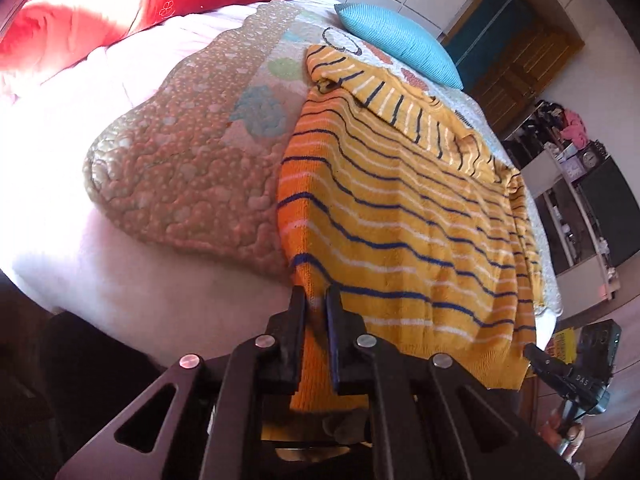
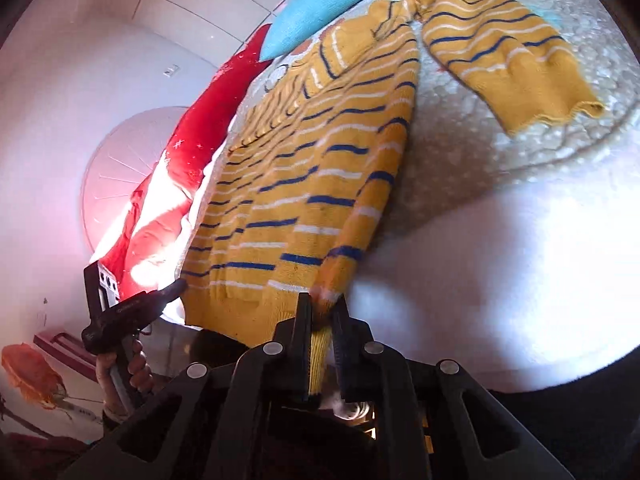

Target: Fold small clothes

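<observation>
my left claw (image 1: 316, 296) and right claw (image 2: 323, 304) are each clenched on a bottom-hem corner of the yellow striped sweater (image 1: 400, 208) lying on the bed (image 1: 120, 280), and if either pinch is shallow, the knit could slip free mid-fold.

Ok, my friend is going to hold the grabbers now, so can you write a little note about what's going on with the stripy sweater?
Left gripper: shut on the sweater at one bottom-hem corner.
Right gripper: shut on the other hem corner.
The sweater lies flat on the quilt on the bed; one sleeve is spread out to the side, the other is laid across the chest.
Done: both corners gripped.
Left: probably carry the hem up toward the collar, tuck in the loose sleeve, let go.
</observation>
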The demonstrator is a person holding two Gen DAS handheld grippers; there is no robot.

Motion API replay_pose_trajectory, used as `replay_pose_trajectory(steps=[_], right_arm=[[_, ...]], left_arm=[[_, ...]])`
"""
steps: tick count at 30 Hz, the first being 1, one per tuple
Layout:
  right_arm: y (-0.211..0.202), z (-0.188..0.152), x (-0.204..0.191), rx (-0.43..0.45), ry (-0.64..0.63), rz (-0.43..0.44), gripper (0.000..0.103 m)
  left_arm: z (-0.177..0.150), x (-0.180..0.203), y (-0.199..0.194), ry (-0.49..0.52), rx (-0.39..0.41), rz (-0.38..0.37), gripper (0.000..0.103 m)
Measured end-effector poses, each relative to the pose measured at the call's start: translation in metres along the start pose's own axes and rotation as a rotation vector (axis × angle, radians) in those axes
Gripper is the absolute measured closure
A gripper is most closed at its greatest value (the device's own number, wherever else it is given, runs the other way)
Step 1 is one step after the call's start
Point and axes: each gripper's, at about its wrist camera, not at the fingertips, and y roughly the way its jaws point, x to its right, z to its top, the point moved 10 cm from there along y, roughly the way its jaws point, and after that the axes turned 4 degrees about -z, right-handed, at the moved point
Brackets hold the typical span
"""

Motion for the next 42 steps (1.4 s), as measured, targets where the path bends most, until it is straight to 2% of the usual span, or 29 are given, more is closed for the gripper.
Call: replay_pose_trajectory(steps=[2,3,4,5,6,7,9,14,16,17,18,19,20,22,25,29,33,37,42], right_arm=[[-0.023,0.013,0.018,0.064,0.047,-0.012,0.090],[-0.039,0.024,0.029,0.119,0.066,-0.046,0.087],[-0.057,0.037,0.042,0.178,0.081,-0.083,0.081],[-0.073,0.050,0.054,0.239,0.096,-0.139,0.061],[-0.086,0.061,0.067,0.287,0.100,-0.206,0.045],[-0.096,0.071,0.078,0.324,0.096,-0.274,0.043],[-0.099,0.090,0.095,0.348,0.089,-0.362,0.043],[-0.075,0.117,0.121,0.320,0.114,-0.388,0.043],[-0.058,0.120,0.123,0.299,0.128,-0.377,0.046],[-0.052,0.121,0.122,0.299,0.129,-0.364,0.059],[-0.047,0.122,0.119,0.290,0.125,-0.351,0.086],[-0.041,0.122,0.116,0.264,0.125,-0.316,0.093],[-0.042,0.124,0.115,0.259,0.138,-0.285,0.093],[-0.060,0.132,0.118,0.293,0.142,-0.292,0.093],[-0.111,0.155,0.134,0.391,0.162,-0.360,0.094],[-0.202,0.200,0.168,0.539,0.225,-0.498,0.094],[-0.255,0.242,0.188,0.595,0.264,-0.596,0.094],[-0.251,0.272,0.166,0.578,0.240,-0.583,0.094],[-0.185,0.309,0.075,0.480,0.069,-0.498,0.094]], left_arm=[[-0.003,-0.004,-0.005,-0.005,0.012,-0.004,0.093],[-0.002,-0.005,-0.010,-0.009,0.026,-0.009,0.090],[0.000,-0.007,-0.016,-0.011,0.044,-0.011,0.081],[0.003,-0.009,-0.024,-0.011,0.067,-0.002,0.064],[0.005,-0.011,-0.031,-0.007,0.094,0.013,0.057],[0.009,-0.013,-0.038,0.001,0.120,0.027,0.049],[0.014,-0.012,-0.049,0.021,0.154,0.048,0.047],[0.021,0.005,-0.055,0.052,0.172,0.036,0.040],[0.021,0.017,-0.052,0.069,0.165,0.022,0.040],[0.021,0.023,-0.050,0.079,0.159,0.014,0.040],[0.021,0.029,-0.048,0.090,0.154,0.009,0.039],[0.021,0.034,-0.046,0.100,0.152,0.007,0.039],[0.020,0.038,-0.044,0.104,0.148,0.008,0.039],[0.020,0.046,-0.042,0.098,0.137,-0.003,0.038],[0.019,0.056,-0.041,0.096,0.128,-0.036,0.036],[0.019,0.060,-0.041,0.113,0.134,-0.033,0.035],[0.021,0.062,-0.038,0.112,0.135,-0.043,0.035],[0.022,0.065,-0.031,0.116,0.126,-0.053,0.035],[0.024,0.063,-0.028,0.120,0.130,-0.072,0.034]])
